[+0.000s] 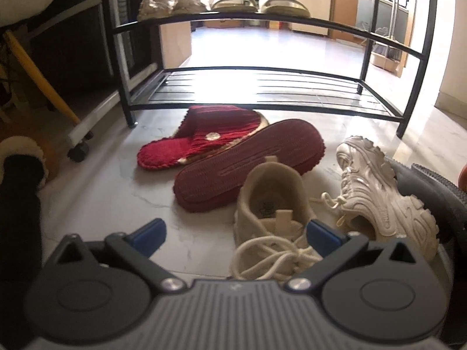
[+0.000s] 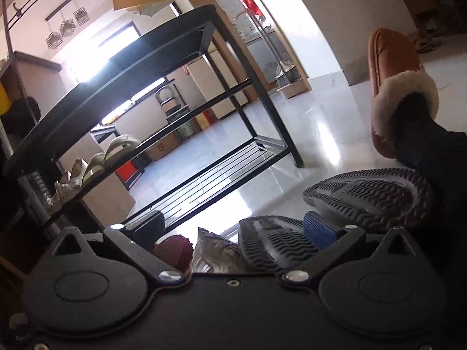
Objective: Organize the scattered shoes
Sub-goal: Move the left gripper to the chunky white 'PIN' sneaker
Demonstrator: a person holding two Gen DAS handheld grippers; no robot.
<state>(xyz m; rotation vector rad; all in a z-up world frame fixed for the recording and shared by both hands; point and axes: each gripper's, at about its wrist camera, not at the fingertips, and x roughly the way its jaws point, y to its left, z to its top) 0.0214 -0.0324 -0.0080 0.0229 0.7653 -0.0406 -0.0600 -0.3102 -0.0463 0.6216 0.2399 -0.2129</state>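
Note:
Several shoes lie on the marble floor in front of a black metal shoe rack (image 1: 262,73). One red knit slipper (image 1: 198,140) sits upright, its mate (image 1: 248,163) lies sole up. A beige lace-up sneaker (image 1: 271,213) points toward me, its laces between the blue pads of my left gripper (image 1: 236,233), which is open and holds nothing. A white chunky sneaker (image 1: 385,192) rests on its side to the right. My right gripper (image 2: 233,230) is open low over two dark grey shoes, soles up (image 2: 274,245) (image 2: 370,198); the nearer sole lies against its blue right pad (image 2: 318,230).
The rack's middle shelf holds beige shoes (image 1: 169,3) and pale slippers (image 1: 259,3); its bottom wire shelf (image 1: 256,87) is bare. A person's foot in an orange fleece-lined slipper (image 2: 394,93) stands at the right. A wheeled cabinet (image 1: 84,134) and a yellow leg (image 1: 38,73) stand at the left.

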